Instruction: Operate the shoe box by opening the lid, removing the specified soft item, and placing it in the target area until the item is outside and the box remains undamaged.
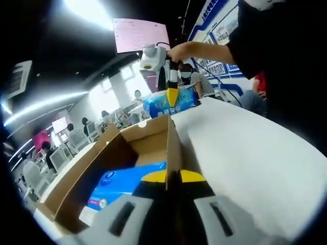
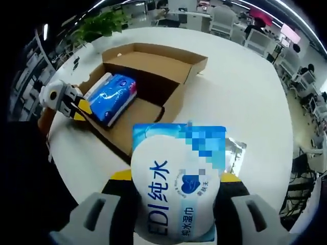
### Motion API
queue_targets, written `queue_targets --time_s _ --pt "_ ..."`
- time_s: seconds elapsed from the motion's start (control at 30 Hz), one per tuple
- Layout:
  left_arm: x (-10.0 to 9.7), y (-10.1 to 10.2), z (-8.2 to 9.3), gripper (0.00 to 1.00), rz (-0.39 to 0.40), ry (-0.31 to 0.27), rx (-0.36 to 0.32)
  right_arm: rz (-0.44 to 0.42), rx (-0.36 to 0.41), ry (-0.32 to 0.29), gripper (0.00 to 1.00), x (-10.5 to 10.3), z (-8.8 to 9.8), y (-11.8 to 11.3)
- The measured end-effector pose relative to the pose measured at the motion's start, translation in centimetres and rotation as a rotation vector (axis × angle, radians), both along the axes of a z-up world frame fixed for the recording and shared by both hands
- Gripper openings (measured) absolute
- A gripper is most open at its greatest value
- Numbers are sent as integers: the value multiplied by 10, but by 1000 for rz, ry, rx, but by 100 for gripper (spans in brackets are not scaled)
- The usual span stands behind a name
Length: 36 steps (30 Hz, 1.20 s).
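The brown cardboard shoe box (image 1: 148, 143) lies open on the white table, its lid (image 2: 163, 56) folded back. A blue soft pack (image 1: 125, 182) rests inside it. My left gripper (image 1: 172, 177) is shut on the box's near side wall; it also shows at the box's edge (image 2: 82, 109) in the right gripper view. My right gripper (image 2: 176, 177) is shut on a white and blue wet-wipe pack (image 2: 179, 194), held up above the table and outside the box. From the left gripper view that right gripper (image 1: 172, 94) hangs beyond the box's far end with the wet-wipe pack (image 1: 168, 103) in it.
The white table (image 1: 245, 153) stretches wide to the right of the box. A person's arm (image 1: 204, 50) holds the right gripper. Desks, chairs and seated people fill the room behind. A green plant (image 2: 99, 23) stands past the table's far edge.
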State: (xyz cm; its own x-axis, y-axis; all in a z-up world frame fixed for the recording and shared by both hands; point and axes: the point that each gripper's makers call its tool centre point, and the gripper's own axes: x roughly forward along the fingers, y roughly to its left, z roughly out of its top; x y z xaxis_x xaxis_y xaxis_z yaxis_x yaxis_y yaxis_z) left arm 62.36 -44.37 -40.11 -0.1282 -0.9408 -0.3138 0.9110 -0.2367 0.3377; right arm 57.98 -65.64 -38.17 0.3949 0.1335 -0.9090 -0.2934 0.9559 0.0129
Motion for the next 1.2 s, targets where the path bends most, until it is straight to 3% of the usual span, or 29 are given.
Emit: queue_targets --time_s 0.3,0.63,0.9,1.2 --pt "0 0 0 6 4 12 8 43 -18 8 59 0 0 -4" --pt "1 0 1 6 12 19 10 118 -40 38 59 5 -12 -14" --pt "1 0 1 6 6 28 8 225 -84 58 59 5 -16 -7" --pt "1 -1 1 6 14 39 14 317 -139 64 59 7 -21 -17"
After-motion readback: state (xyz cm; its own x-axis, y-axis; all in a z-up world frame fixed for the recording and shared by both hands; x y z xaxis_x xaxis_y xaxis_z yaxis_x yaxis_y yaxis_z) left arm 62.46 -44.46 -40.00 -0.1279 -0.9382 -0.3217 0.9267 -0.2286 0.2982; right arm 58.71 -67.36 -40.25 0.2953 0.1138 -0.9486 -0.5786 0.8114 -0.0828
